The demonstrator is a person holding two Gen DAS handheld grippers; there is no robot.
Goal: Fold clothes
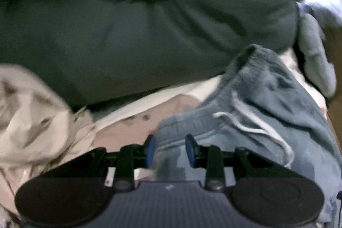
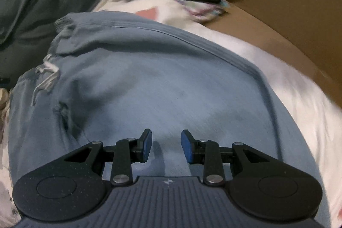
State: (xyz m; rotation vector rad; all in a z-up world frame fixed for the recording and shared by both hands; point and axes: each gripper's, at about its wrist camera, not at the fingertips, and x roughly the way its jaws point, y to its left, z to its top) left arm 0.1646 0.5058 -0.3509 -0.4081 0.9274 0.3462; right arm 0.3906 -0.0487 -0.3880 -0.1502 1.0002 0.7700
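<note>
The left gripper [image 1: 170, 147] is released, jaws apart over the waistband of the blue sweatpants [image 1: 267, 104] at five o'clock; the right gripper [image 2: 166, 146], also released, hovers above them. Folding looks unfinished, though blur hides much

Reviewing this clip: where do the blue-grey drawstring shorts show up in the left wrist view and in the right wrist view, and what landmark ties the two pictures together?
Left wrist view: blue-grey shorts fill the lower right, waistband toward the centre, white drawstring across them.
Right wrist view: the shorts fill the centre, drawstring at the left edge.
Shared landmark: the dark green garment, upper half in the left view, upper left in the right.
</note>
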